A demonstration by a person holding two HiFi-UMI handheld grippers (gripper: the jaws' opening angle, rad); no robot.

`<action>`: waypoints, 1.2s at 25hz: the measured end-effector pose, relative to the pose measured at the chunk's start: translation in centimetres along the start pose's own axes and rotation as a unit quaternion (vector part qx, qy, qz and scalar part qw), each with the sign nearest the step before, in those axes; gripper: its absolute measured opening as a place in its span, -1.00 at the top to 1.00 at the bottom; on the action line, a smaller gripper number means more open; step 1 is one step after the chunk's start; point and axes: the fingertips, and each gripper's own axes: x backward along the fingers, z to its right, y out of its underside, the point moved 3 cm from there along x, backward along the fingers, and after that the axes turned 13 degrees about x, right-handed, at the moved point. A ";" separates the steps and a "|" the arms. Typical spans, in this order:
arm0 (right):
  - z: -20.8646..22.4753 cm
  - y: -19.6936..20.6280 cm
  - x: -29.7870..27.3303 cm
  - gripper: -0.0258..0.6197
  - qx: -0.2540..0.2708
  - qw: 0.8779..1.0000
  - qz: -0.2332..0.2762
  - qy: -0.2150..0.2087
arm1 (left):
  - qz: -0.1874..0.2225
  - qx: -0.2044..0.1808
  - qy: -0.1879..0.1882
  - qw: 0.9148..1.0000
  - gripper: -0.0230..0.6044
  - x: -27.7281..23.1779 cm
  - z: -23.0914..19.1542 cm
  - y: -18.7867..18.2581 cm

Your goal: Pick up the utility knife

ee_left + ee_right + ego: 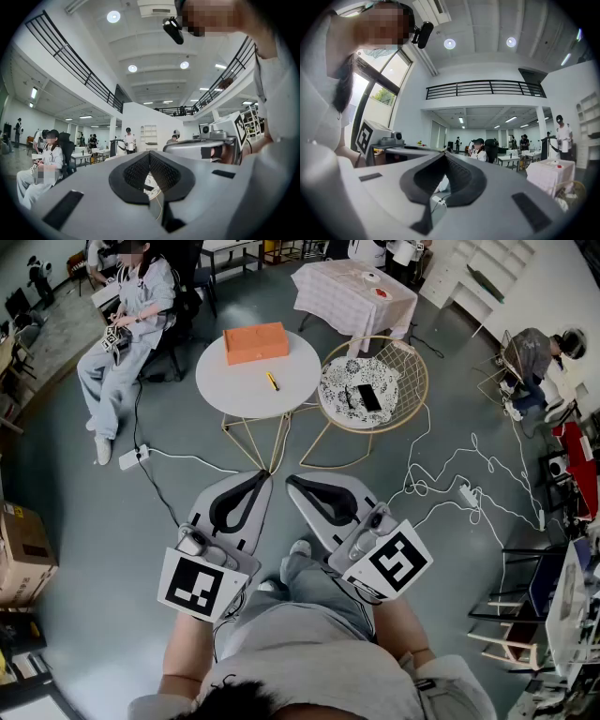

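Low in the frame, close to the person's body, the left gripper [261, 480] and the right gripper [294, 484] sit side by side over the grey floor. Each gripper view shows the jaws brought together at the tips, with only an empty hollow between the dark pads. Neither one holds anything.

Farther up, past a stretch of bare floor, stands a round white table [225, 390]. The utility knife [272, 381], a small yellow bar, lies on its right-centre part, well apart from both grippers. Its long axis runs nearly up the frame, tilted a little toward the lower right. So it points roughly along the line of approach.

It lies almost straight ahead between the two tips. The left gripper looks marginally better lined up, though the difference is slight.

Just beyond the knife, an orange box [255, 342] rests on the same table.
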 end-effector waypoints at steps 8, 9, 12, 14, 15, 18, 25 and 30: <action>-1.8 -1.0 -0.9 0.90 0.009 1.000 0.004 -0.005 | 0.011 0.003 -0.004 1.000 0.89 2.0 -0.4 -0.6; -1.9 -1.1 -0.9 0.90 0.010 1.000 0.004 -0.006 | 0.012 0.003 -0.004 1.000 0.89 2.1 -0.5 -0.6; -2.0 -1.0 -1.0 0.90 0.013 1.000 0.003 -0.008 | 0.014 0.003 -0.002 1.000 0.89 2.2 -0.6 -0.6; -1.8 -0.9 -1.1 0.90 0.014 1.000 0.002 -0.007 | 0.016 0.002 0.000 1.000 0.89 2.0 -0.6 -0.6; -1.8 -0.9 -1.2 0.90 0.015 1.000 0.002 -0.006 | 0.017 0.003 0.001 1.000 0.89 1.8 -0.7 -0.6; -1.4 -1.0 -0.9 0.90 0.012 1.000 0.003 0.001 | 0.019 0.008 0.002 1.000 0.89 1.4 -0.7 -0.7; 1.5 0.6 -0.1 0.89 -0.019 1.000 0.017 0.002 | 0.022 0.011 -0.009 1.000 0.89 -1.3 -1.2 0.0; 5.7 2.3 -0.7 0.88 -0.041 0.999 0.033 -0.002 | 0.018 0.013 -0.031 0.999 0.89 -5.4 -2.9 0.4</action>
